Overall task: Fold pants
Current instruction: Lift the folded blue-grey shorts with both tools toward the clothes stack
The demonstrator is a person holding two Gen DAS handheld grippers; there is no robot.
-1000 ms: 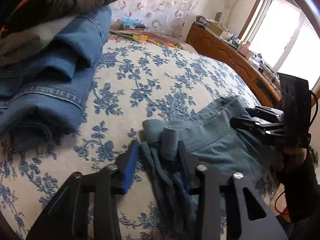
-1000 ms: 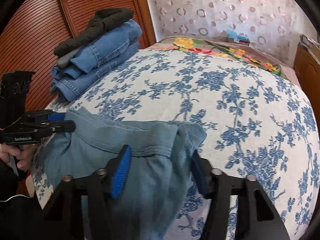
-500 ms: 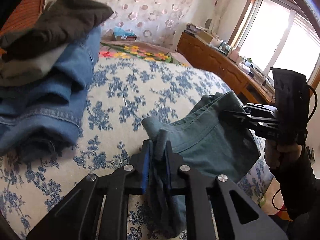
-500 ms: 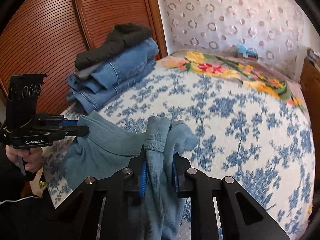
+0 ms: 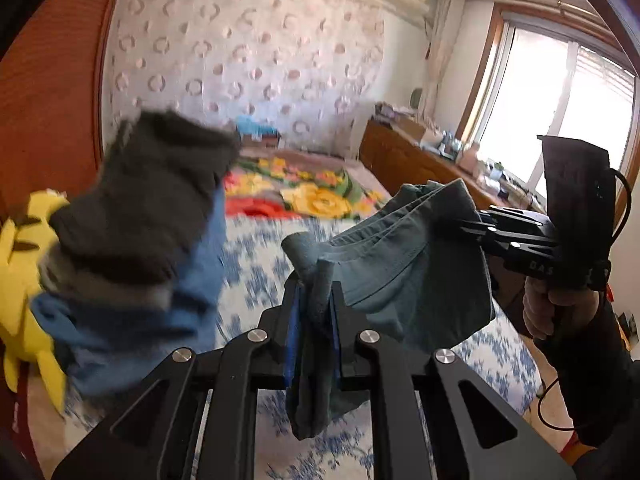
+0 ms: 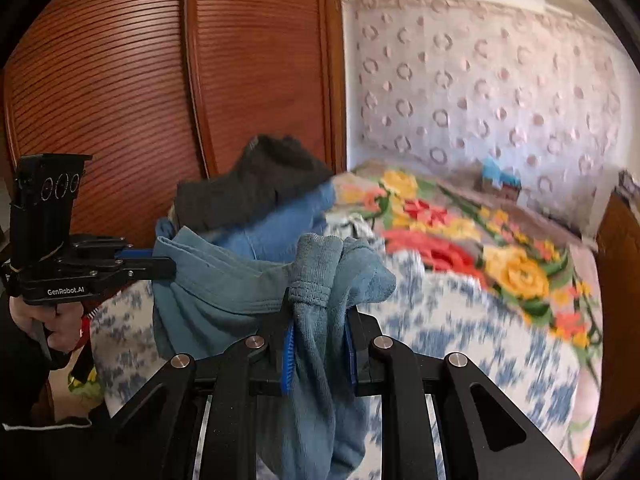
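Left gripper and right gripper clamped on pants waistband corners, lifted clear above bed, folded stack close at left.

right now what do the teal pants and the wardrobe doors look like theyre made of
Teal pants: soft woven cotton by the look, matte, with a stitched waistband and limp folds where each claw pinches it; the exact fibre is unclear.
Wardrobe doors: reddish-brown wood or wood veneer, semi-gloss, with fine horizontal ribbing like louvres.

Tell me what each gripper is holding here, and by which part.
Both hold the teal pants by the waistband: the left gripper is shut on one bunched end, the right gripper on the other, with the waistband slung between them.
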